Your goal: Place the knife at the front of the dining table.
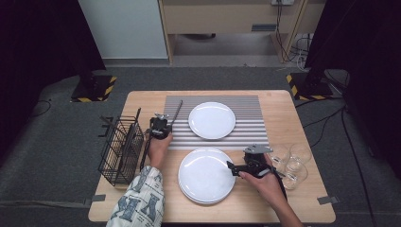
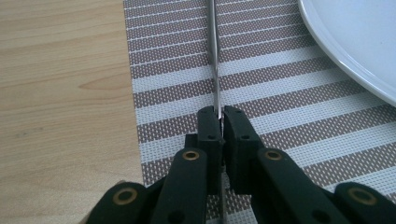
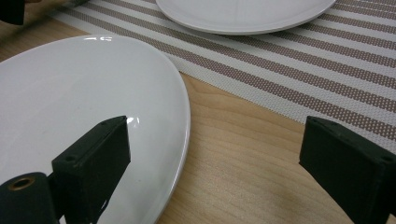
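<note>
A: The left gripper [image 2: 219, 122] has its jaws pinched tight on a thin metal utensil [image 2: 215, 60]. I can't tell from here whether it's a knife or something else.

B: Which way does it run?

A: In the left gripper view it goes straight out from the jaws, long axis in line with them, over the striped placemat [image 2: 280, 93]. From the high view the utensil [image 1: 176, 111] slants up and a little right, away from the person, along the mat's left edge.

B: What's crowding it?

A: The far plate [image 1: 212, 120] sits on the mat just to its right; its rim curves close but stays apart from the metal. To the left there's bare wooden table [image 1: 142, 101], then the black wire rack [image 1: 120, 151] at the table's left edge.

B: And the other hand?

A: The right gripper [image 3: 215, 154] hangs with jaws spread wide, nothing between them. One jaw is over the near plate [image 3: 84, 93], the other over bare wood, so the plate's rim lies between them. In the high view it hovers at that plate's right edge, with glasses [image 1: 293, 163] just beyond, near the table's right side.
</note>
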`<action>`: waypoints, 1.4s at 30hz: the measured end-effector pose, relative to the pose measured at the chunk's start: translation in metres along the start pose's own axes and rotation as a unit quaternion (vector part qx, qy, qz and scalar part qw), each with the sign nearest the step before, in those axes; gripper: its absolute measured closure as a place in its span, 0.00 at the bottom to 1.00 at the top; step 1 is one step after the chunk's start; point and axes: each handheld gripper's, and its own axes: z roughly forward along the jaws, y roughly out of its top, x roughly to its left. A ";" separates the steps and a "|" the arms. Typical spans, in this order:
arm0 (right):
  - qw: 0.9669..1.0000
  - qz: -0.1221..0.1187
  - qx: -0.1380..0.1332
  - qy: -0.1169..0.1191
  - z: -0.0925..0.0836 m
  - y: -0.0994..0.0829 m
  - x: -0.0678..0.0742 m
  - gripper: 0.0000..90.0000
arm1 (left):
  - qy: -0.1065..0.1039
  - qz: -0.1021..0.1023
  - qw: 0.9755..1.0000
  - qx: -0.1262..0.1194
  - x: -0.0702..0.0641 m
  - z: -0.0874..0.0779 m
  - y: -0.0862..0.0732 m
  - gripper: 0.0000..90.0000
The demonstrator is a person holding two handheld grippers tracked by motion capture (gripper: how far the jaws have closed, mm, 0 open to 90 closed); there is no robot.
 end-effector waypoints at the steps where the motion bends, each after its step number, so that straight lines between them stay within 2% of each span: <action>1: 1.000 0.000 0.000 0.000 0.000 0.000 0.000 0.10 | -0.001 -0.001 1.000 0.000 0.000 0.000 0.000 0.94; 5: 1.000 -0.001 0.002 0.001 0.000 0.000 0.001 0.10 | -0.001 -0.005 1.000 -0.001 0.000 0.001 0.000 0.91; 13: 1.000 -0.002 0.002 0.002 0.000 0.000 0.000 0.10 | 0.006 0.000 1.000 -0.002 0.001 0.000 0.000 0.98; 27: 1.000 -0.004 0.003 0.003 0.001 0.000 0.001 0.10 | 0.021 -0.005 1.000 -0.010 0.002 -0.002 -0.001 0.98; 36: 1.000 -0.005 0.003 0.003 0.001 -0.001 0.001 0.10 | 0.009 -0.016 1.000 -0.010 0.000 -0.001 -0.003 0.98; 42: 1.000 -0.005 0.006 0.004 0.001 -0.001 0.001 0.10 | 0.008 -0.016 1.000 -0.009 -0.001 -0.001 -0.003 0.97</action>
